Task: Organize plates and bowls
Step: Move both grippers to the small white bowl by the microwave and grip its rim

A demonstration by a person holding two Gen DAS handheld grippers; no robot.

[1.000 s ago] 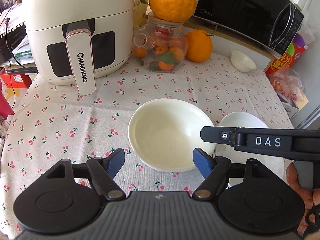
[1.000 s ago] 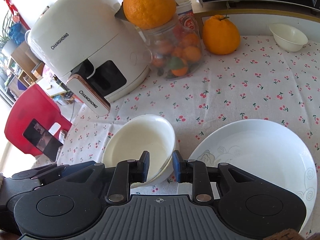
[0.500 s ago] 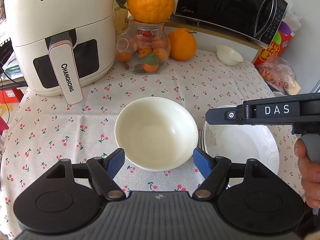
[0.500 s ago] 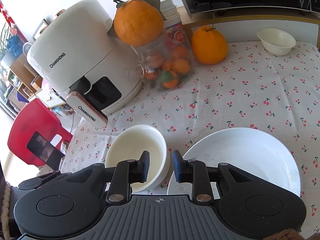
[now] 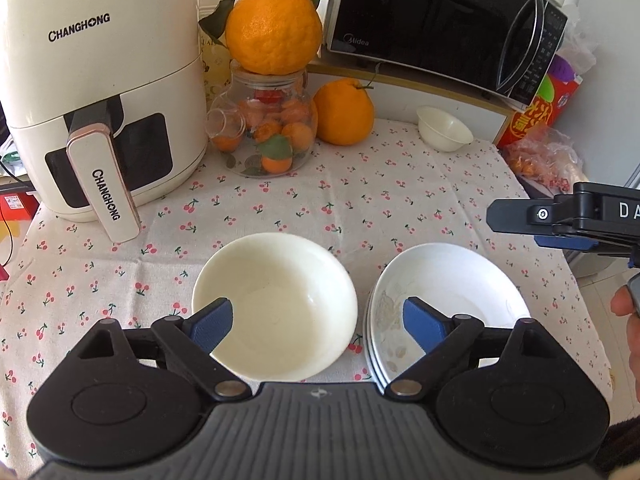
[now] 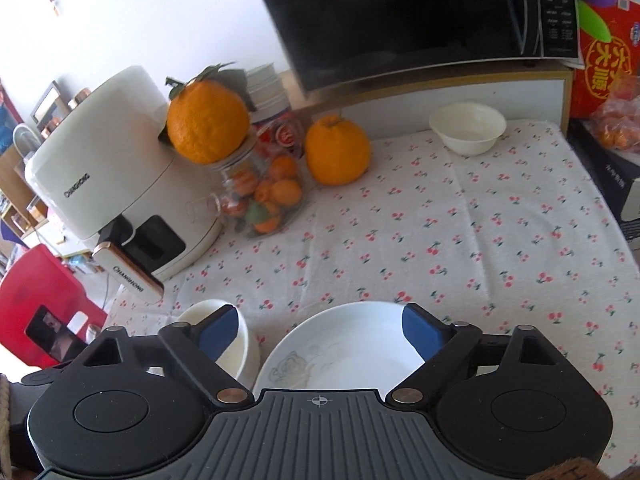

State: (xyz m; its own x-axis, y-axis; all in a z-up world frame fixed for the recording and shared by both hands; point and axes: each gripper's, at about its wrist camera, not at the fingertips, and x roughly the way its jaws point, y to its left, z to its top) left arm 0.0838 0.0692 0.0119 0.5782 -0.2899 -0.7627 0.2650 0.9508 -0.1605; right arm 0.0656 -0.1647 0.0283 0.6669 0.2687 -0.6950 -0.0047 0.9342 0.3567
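The tabletop, under a white cloth printed with cherries, carries everything here. At its back stands a black microwave on a raised ledge, and to the left a cream air fryer with its handle facing forward. Beside the fryer a glass jar of small oranges bears 1 large orange on its mouth, with a second orange just to its right. Near the front edge a stack of white plates lies just beside a large cream bowl, the 2 close but apart. A small cream bowl sits well apart from them, in the far right corner below the microwave ledge. The left gripper hovers over the large bowl and the plates, its jaws opening and spread wide, nothing pressed between the blue pads. The right gripper hangs above the plates, its jaws likewise opening and released, grasping nothing.
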